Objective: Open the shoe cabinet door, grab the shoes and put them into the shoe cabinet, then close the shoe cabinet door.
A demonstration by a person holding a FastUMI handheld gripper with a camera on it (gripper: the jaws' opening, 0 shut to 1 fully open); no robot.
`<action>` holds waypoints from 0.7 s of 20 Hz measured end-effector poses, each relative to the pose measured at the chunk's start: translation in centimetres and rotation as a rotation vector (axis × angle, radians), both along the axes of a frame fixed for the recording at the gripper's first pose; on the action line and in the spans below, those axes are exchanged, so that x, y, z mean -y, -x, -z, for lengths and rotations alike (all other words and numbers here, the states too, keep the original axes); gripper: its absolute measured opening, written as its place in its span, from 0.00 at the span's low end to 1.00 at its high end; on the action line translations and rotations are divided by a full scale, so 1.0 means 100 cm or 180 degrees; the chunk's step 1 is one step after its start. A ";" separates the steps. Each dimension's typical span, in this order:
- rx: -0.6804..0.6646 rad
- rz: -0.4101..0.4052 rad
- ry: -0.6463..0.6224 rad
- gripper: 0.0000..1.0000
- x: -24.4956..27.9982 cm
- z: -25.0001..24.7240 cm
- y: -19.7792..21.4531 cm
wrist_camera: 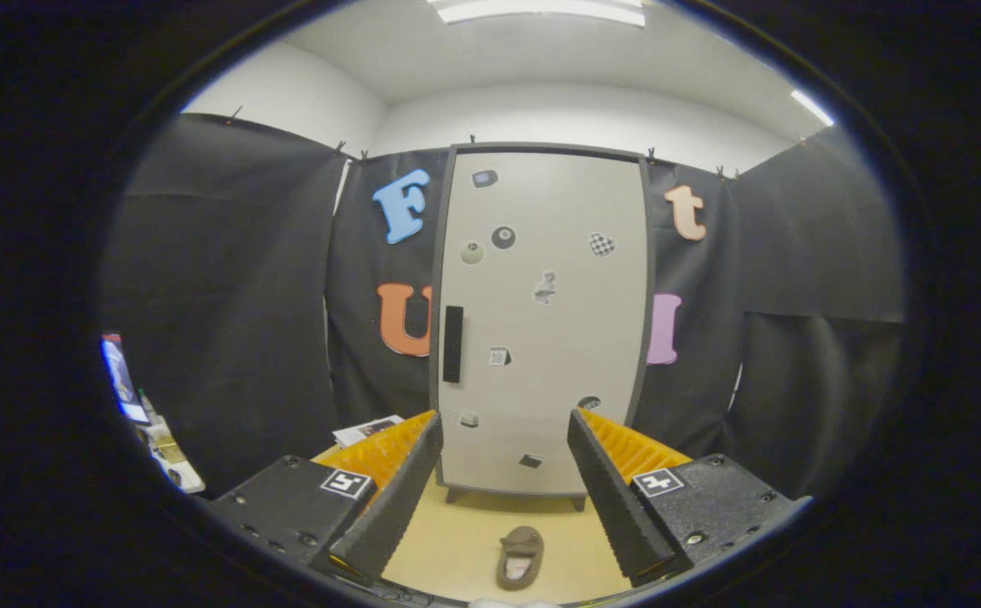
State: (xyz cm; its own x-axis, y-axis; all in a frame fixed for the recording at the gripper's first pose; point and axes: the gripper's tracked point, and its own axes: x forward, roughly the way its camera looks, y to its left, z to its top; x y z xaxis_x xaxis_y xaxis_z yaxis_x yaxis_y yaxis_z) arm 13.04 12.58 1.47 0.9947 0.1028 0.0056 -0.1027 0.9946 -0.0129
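The gripper [503, 473] is spread wide, its fingers [393, 498] holding nothing. The shoe cabinet [541, 321] stands upright at 12 o'clock beyond them, its door [558, 295] closed and dotted with small stickers [503, 237], and a black vertical handle [452, 344] sits on its left edge at about 11 o'clock. A brown shoe [521, 556] lies on the tan floor [474, 540] between the fingers, just short of the cabinet's feet, its long axis running toward the cabinet along the 6-to-12 line. Some papers [365, 429] lie at 10 o'clock beside the cabinet's base. Nothing lies between the shoe and the door.
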 end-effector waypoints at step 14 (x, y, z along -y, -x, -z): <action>-0.0184 -0.0144 -0.0278 0.98 -0.071 -0.016 -0.233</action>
State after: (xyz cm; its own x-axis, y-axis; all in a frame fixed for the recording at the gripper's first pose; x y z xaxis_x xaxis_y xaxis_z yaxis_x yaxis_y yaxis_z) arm 36.33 19.72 3.09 0.9880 0.1492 -0.0407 -0.1456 0.9860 0.0809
